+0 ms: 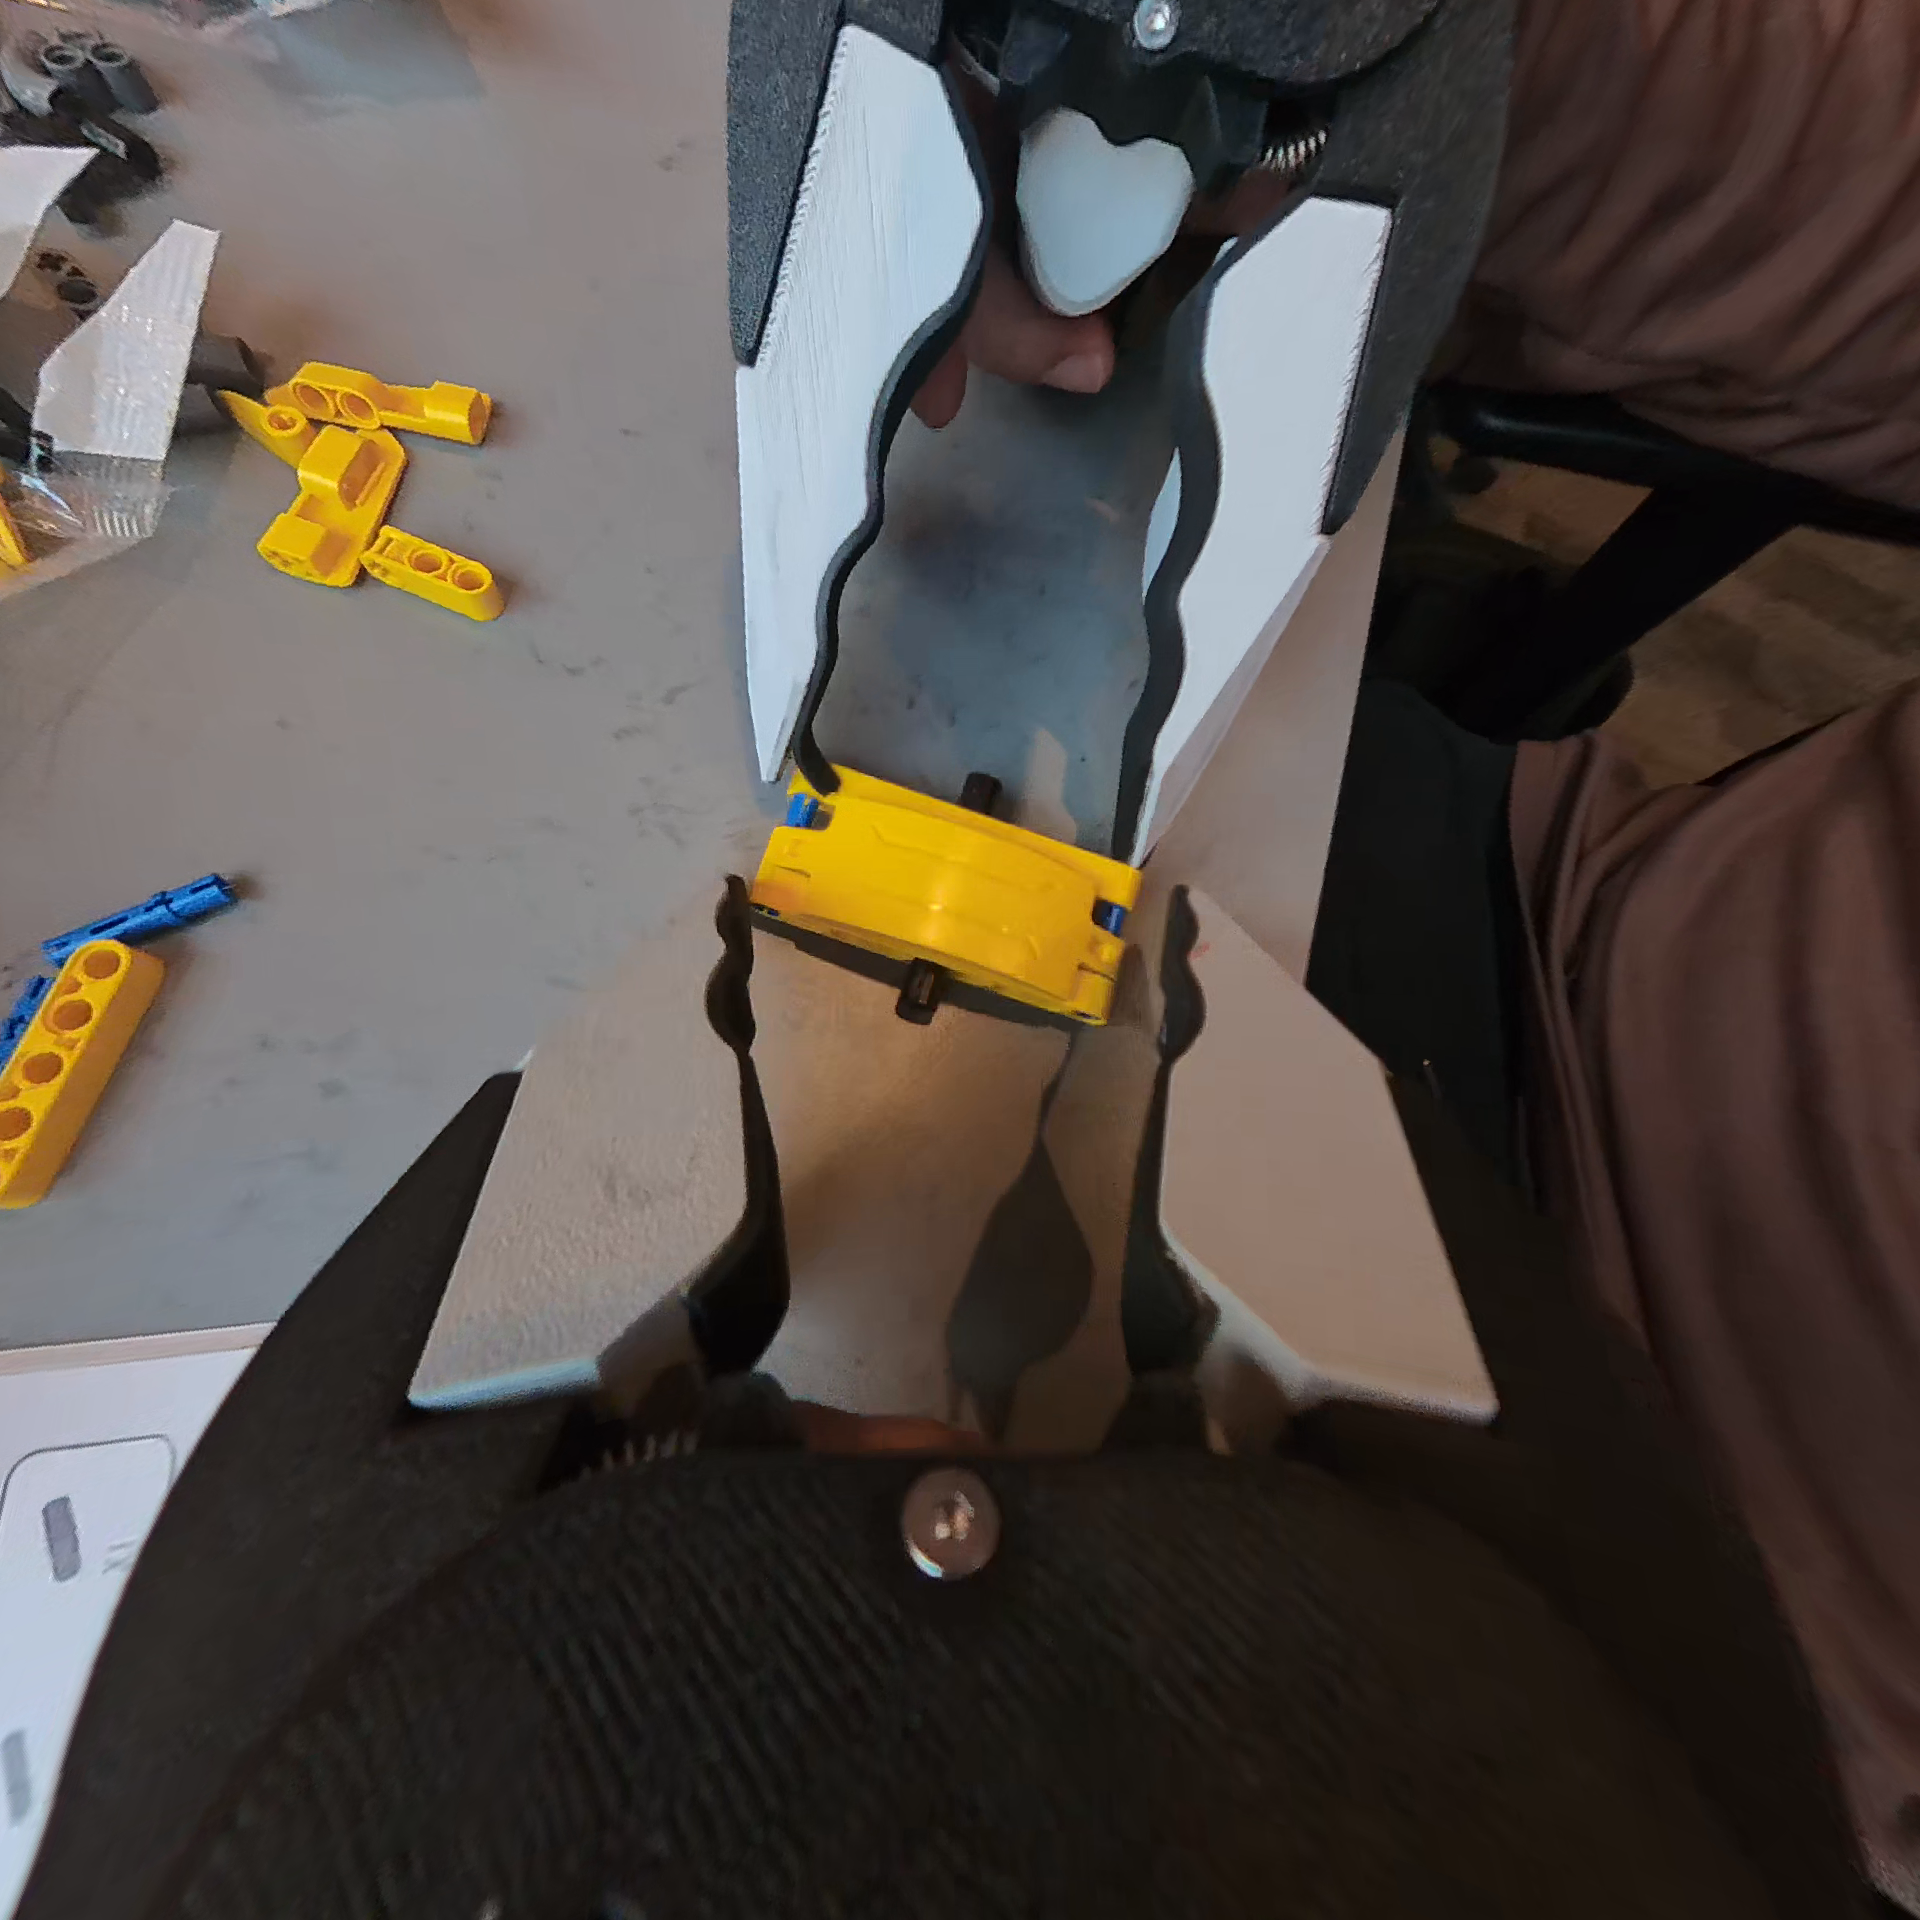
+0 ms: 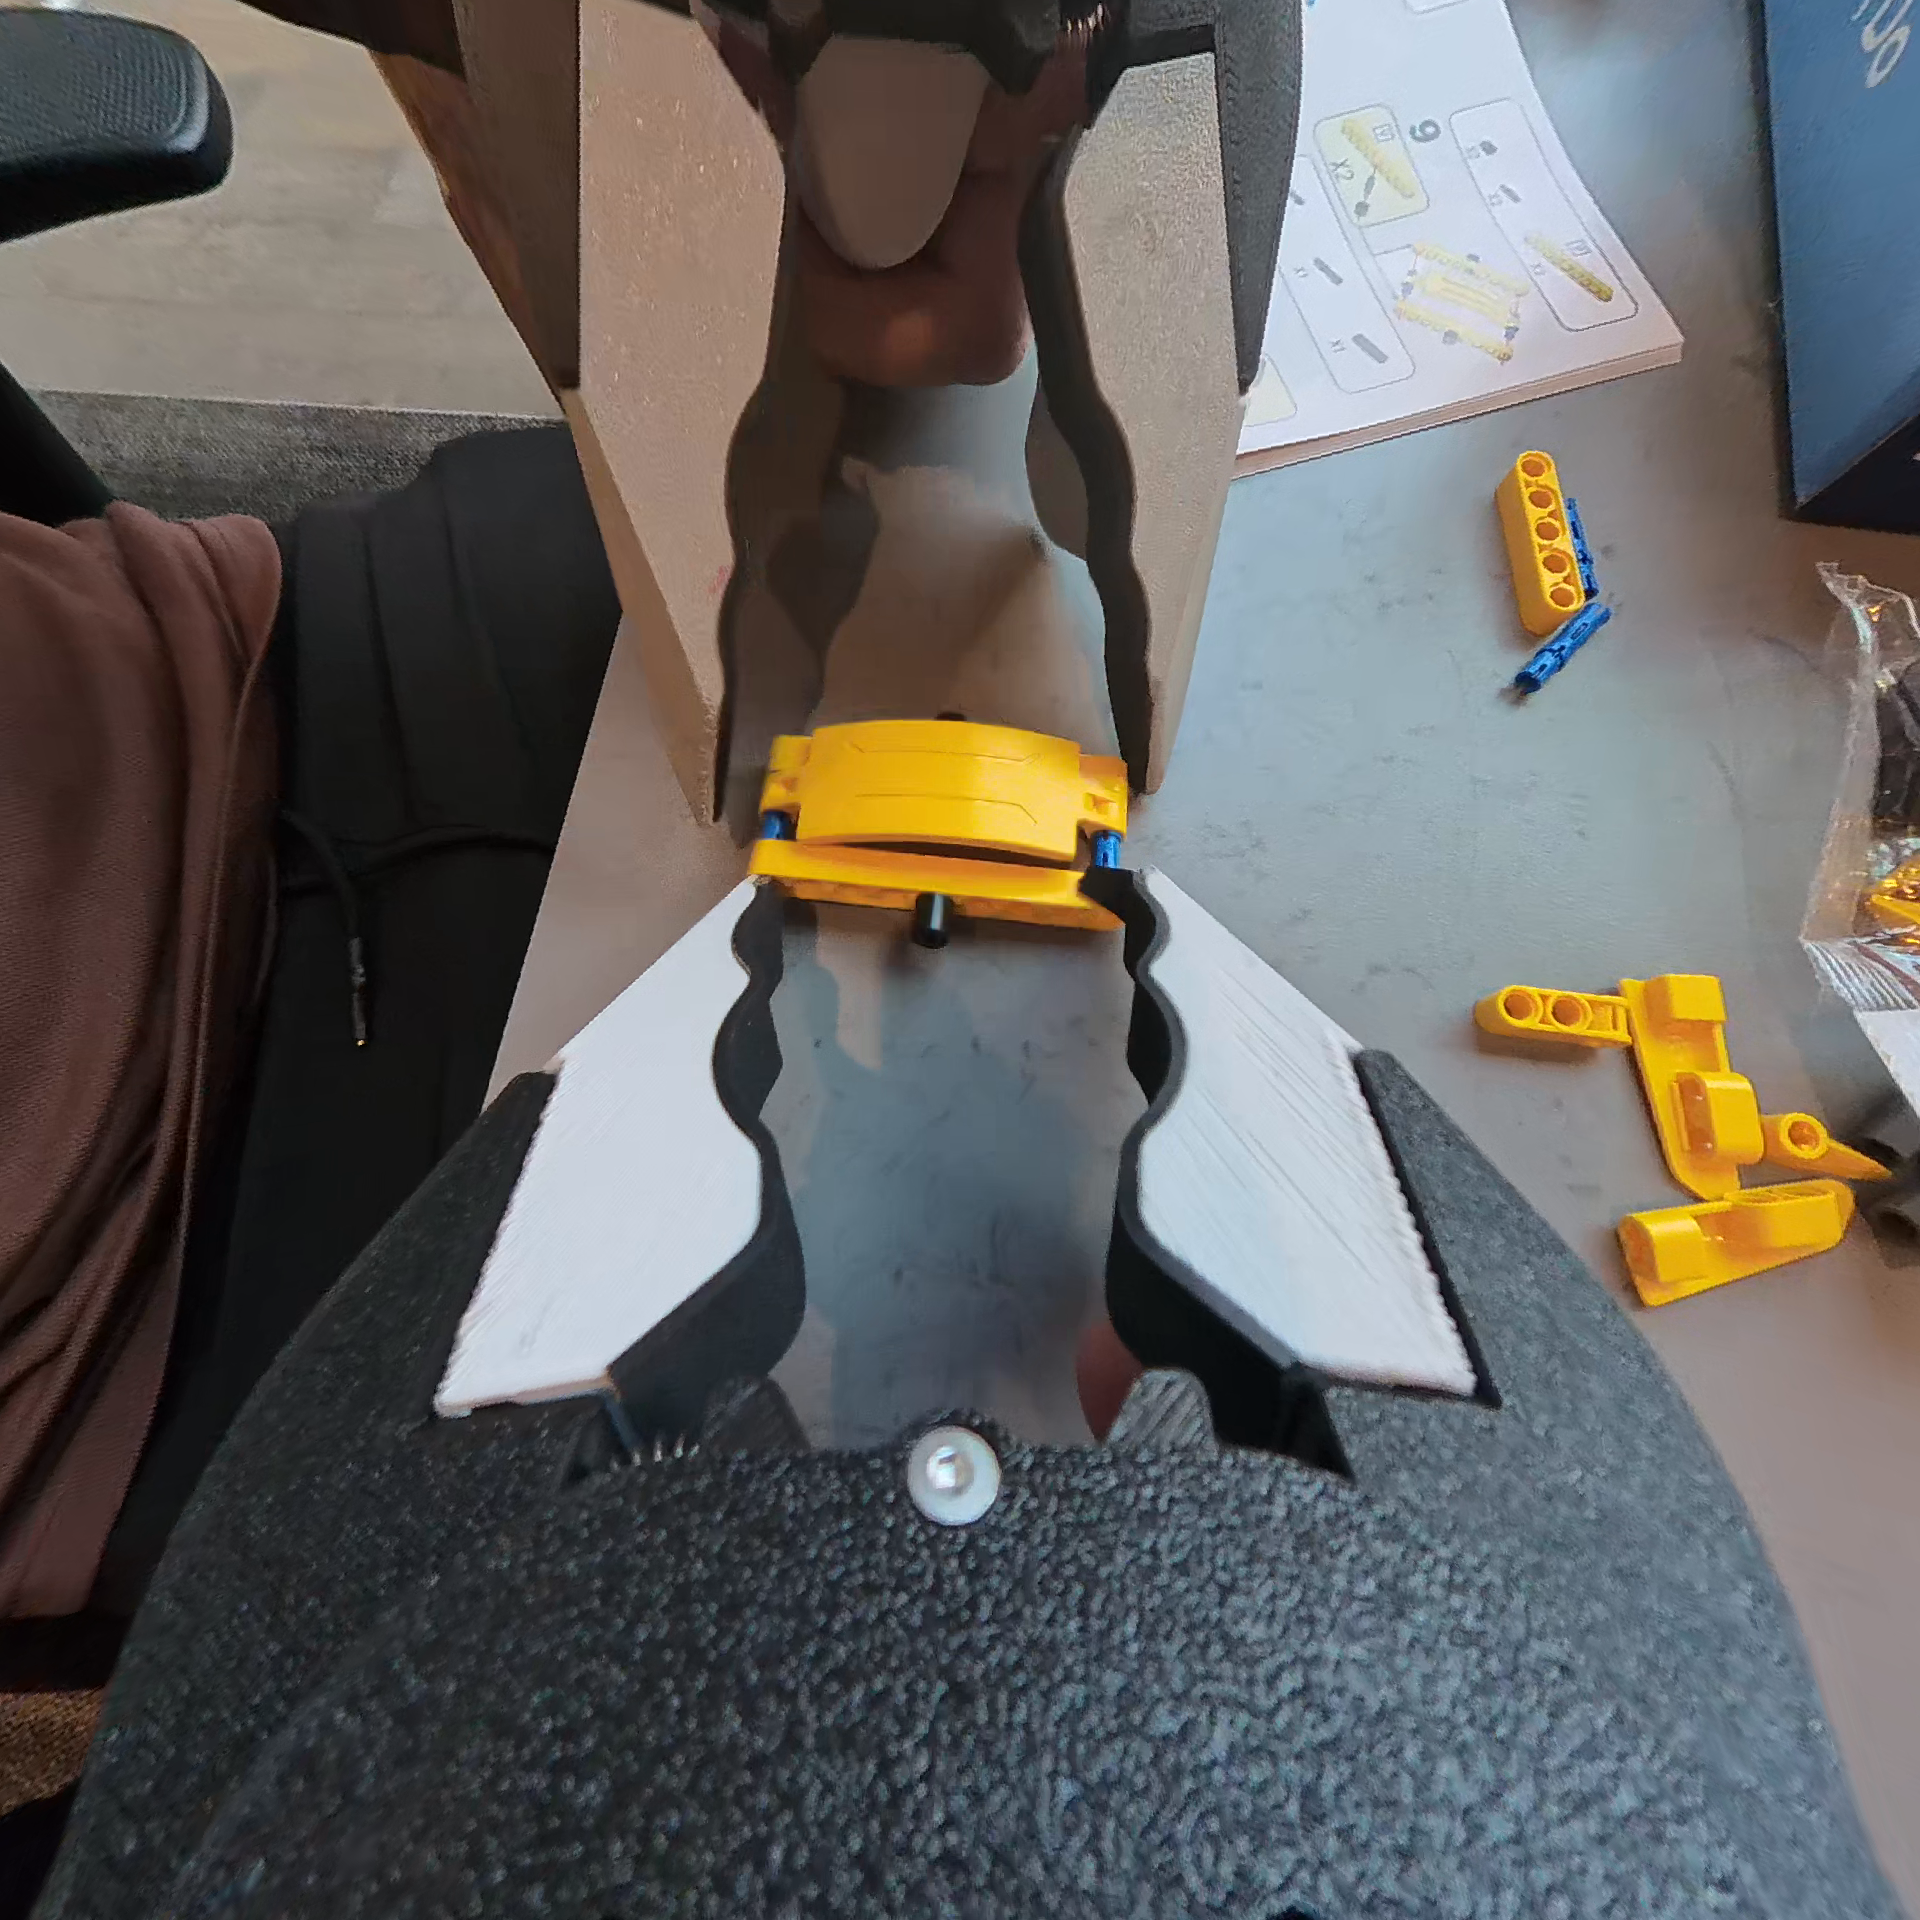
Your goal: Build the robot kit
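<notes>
Black claw housings fill the bottom of both views, one silver screw in each. Two claws meet tip to tip over the table [image 1: 436, 790] edge, both around one yellow block [image 1: 940, 914]. Left claw [image 1: 951, 925]: its two fingers sit at the block's ends, seemingly clamped on it, though the actual contact is hard to make out. Right claw [image 2: 940, 888]: jaws spread wide, tips touching the block's near corners; whether it grips or merely touches I cannot tell. The block is built from two yellow shells joined by two blue pins [image 2: 771, 828], one at each end, with a black axle [image 2: 928, 922] poking out of the side. Its long axis runs crosswise between each claw's fingers; the axle points along the fingers toward the right claw's camera. Loose on the table lie a cluster of yellow pieces [image 1: 364, 483], one yellow beam [image 1: 62, 1070] with round holes, and a blue pin [image 1: 145, 914] just beside it. Only the right wrist view shows the open booklet [image 2: 1455, 239], a dark blue box [image 2: 1849, 239] and a clear bag [image 2: 1870, 790] of parts. Only the left wrist view shows a heap of dark parts [image 1: 83, 94] at the far corner. A person's brown sleeve [image 2: 114, 935] appears at the table edge in both.
</notes>
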Available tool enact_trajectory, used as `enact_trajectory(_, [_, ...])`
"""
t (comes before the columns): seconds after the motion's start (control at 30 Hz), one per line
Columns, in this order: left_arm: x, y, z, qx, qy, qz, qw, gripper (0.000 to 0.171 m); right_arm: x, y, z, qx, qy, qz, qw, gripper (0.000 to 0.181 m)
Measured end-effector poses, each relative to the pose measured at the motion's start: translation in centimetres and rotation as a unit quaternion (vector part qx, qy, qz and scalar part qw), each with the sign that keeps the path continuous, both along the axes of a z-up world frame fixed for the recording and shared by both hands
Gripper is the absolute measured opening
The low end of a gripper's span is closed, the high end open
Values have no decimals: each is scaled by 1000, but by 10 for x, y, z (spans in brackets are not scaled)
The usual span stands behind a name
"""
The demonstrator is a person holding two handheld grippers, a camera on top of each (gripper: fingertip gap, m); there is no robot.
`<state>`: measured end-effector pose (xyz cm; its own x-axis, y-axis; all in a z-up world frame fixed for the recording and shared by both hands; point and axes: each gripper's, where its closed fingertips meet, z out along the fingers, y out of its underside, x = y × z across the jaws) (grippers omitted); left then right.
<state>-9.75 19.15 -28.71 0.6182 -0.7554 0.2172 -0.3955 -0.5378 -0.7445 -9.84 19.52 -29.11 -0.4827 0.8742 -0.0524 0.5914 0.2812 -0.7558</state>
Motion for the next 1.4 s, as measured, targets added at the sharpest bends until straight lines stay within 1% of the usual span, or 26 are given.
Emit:
enact_trajectory(0.13, [0,0,2,5,-6,7,1000,78,0,0,-2,7,-3,0,1000,67])
enact_trajectory(0.27, [-2,0,10,27,-17,26,999,69,0,1,5,0,17,-5,1000,68])
enact_trajectory(0.37, [-1,-3,16,32,-38,38,998,69,1,4,9,-8,28,-11,1000,69])
enact_trajectory(0.43, [-8,1,12,37,-17,71,997,65,1,6,11,-13,34,-14,999,70])
enact_trajectory(0.47, [-16,6,7,35,10,103,994,60,1,8,11,-9,36,-18,999,70])
enact_trajectory(0.5, [-22,8,1,25,31,132,991,63,2,11,11,-4,37,-21,999,70])
enact_trajectory(0.53, [-19,5,1,7,25,143,989,64,4,14,10,2,35,-23,999,70])
enact_trajectory(0.6, [-11,-4,1,-8,25,148,989,64,9,19,5,10,24,-26,999,70])
enact_trajectory(0.7, [-18,-15,3,7,71,168,983,62,16,20,4,0,12,-20,1000,62])
enact_trajectory(0.8, [-20,-26,14,15,70,176,982,62,20,17,3,-12,4,-11,1000,55])
enact_trajectory(0.87, [-23,-31,16,22,81,174,981,60,20,16,0,-6,-3,-9,1000,52])
enact_trajectory(0.93, [-33,-30,10,20,115,179,977,56,18,15,-3,3,-12,-11,1000,48])
enact_trajectory(1.0, [-39,-27,2,21,143,174,974,47,15,15,-5,14,-14,-15,1000,40])
enact_trajectory(1.1, [-36,-21,-8,27,168,138,976,38,12,9,-5,17,-13,-7,1000,36])
enact_trajectory(1.13, [-31,-18,-7,30,159,128,978,35,11,8,-5,17,-13,-7,1000,35])
enact_trajectory(1.23, [-15,-17,-9,10,138,89,986,27,10,6,-5,13,-14,-6,1000,32])
enact_trajectory(1.3, [-11,-15,-9,8,137,73,988,23,9,3,-5,6,-17,0,1000,21])
enact_trajectory(1.33, [-11,-15,-9,7,139,69,988,22,10,0,-5,-1,-21,5,1000,16])
enact_trajectory(1.37, [-11,-15,-10,4,134,70,989,13,9,1,-5,-7,-23,-1,1000,15])
enact_trajectory(1.4, [-11,-15,-9,4,127,74,989,13,9,2,-5,-17,-29,-8,999,15])
